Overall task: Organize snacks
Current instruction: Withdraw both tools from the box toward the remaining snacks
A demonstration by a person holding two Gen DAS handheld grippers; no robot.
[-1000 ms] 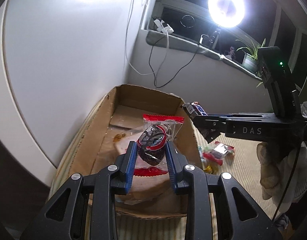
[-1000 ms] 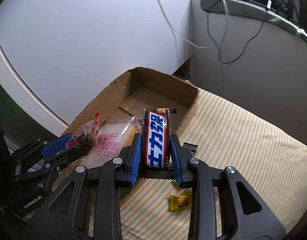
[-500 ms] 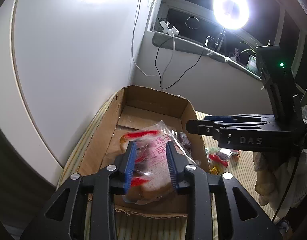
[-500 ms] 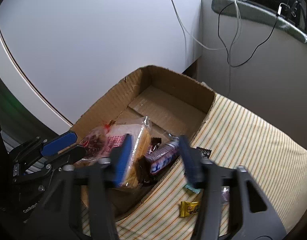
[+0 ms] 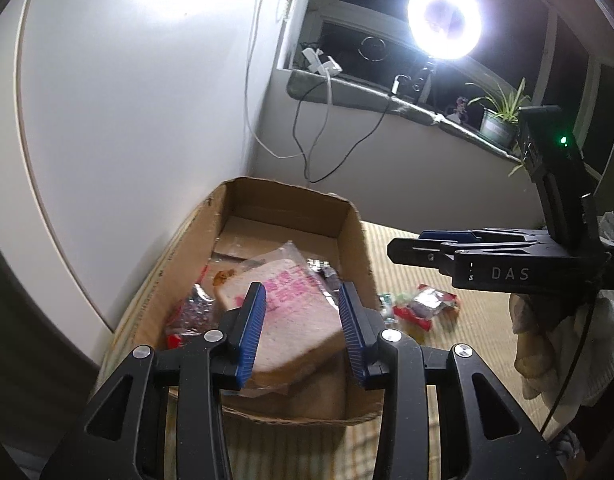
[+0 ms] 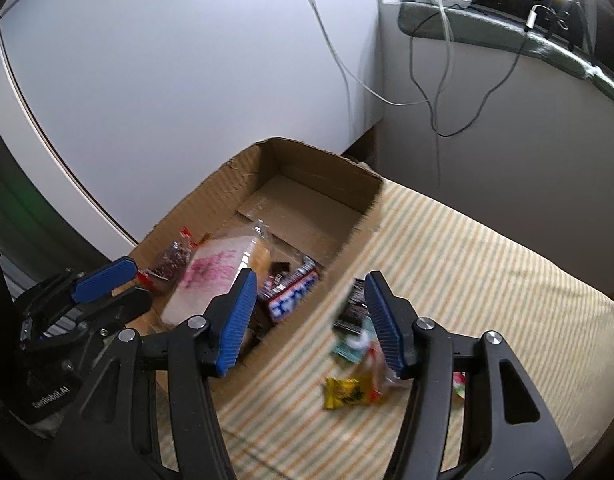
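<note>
Above the cardboard box [image 5: 359,248] on the striped bed [image 6: 487,264], the left gripper [image 5: 303,330] and right gripper [image 6: 307,320] both hang released, nothing between their fingers. Inside the box lie a wrapped bread slice [image 5: 283,312] with pink print, a blue-and-white candy bar [image 6: 293,300] and a red-edged packet [image 6: 169,260]. Loose snacks [image 6: 355,392] remain beside the box's right wall. Reaching for them, the right gripper might snag that wall and shift the box. "DAS" is readable on the right gripper; wrapper print is too blurred.
</note>
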